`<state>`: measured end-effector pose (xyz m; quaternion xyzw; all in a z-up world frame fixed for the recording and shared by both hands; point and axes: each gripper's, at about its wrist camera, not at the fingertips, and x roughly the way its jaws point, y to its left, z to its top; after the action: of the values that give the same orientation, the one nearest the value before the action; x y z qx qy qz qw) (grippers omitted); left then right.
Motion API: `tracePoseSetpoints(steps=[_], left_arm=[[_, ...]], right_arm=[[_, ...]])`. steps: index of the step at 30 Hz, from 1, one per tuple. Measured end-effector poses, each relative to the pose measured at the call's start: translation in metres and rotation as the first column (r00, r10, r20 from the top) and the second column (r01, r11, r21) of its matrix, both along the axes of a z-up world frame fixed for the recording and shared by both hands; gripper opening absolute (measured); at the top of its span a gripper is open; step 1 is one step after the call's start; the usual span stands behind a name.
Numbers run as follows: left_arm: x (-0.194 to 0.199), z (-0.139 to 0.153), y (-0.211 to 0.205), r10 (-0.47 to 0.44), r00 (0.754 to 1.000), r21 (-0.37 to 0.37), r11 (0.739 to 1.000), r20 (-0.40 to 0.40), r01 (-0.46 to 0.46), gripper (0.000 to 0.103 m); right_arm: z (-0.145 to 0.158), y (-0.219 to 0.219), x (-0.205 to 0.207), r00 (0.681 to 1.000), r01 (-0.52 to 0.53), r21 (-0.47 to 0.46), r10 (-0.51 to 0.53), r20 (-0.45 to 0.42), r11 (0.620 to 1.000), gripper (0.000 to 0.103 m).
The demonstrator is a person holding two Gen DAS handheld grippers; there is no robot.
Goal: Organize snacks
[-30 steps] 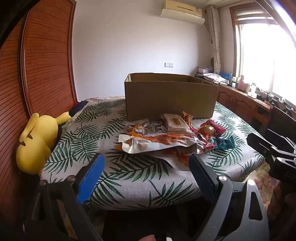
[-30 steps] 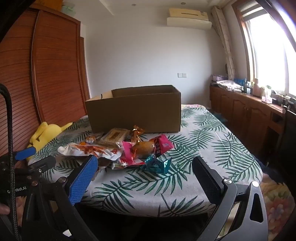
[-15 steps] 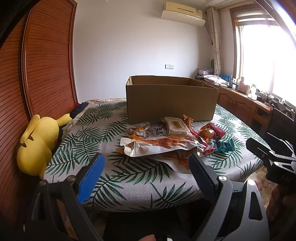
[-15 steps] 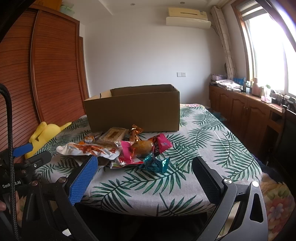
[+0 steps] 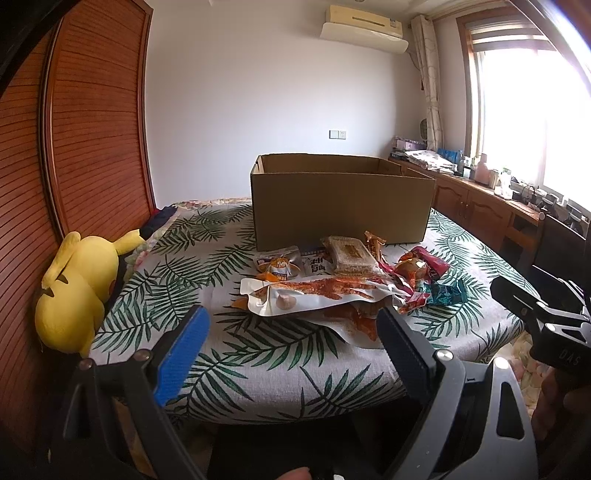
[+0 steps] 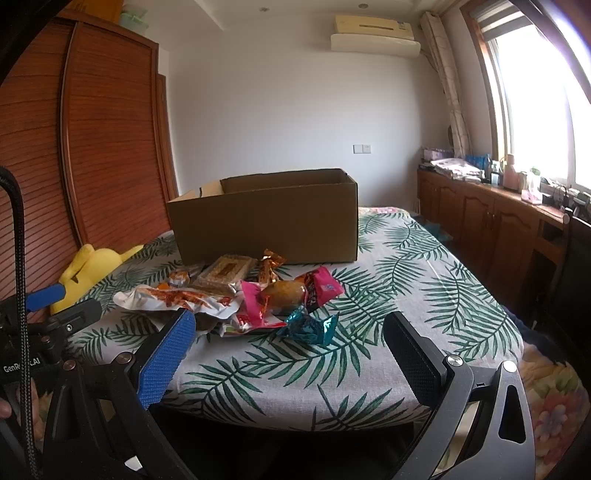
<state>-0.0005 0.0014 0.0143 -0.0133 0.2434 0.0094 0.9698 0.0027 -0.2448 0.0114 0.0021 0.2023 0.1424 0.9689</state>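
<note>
Brown cardboard box (image 5: 341,201); green palm-leaf tablecloth (image 5: 229,354); yellow plush toy (image 5: 75,291); pink wrapper (image 6: 323,286); teal wrapper (image 6: 308,326).

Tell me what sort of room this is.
Most likely a bedroom in a home. A bed with a palm-leaf cover holds the snacks and a cardboard box; a wooden wardrobe stands alongside, a yellow plush toy lies at the edge, and an air conditioner hangs on the wall.

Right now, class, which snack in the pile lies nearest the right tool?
The teal foil-wrapped candy, alone at the pile's front edge; the pink packet and long white pouch lie farther back.
</note>
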Motion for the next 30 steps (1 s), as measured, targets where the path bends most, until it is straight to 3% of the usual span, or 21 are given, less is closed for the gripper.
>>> tracePoseSetpoints(steps=[30], left_arm=[[-0.0034, -0.0012, 0.0, -0.001, 1.0, -0.002, 1.0, 0.0, 0.001, 0.093]], right_arm=[[-0.0003, -0.0008, -0.001, 1.0, 0.003, -0.001, -0.003, -0.002, 1.0, 0.103]])
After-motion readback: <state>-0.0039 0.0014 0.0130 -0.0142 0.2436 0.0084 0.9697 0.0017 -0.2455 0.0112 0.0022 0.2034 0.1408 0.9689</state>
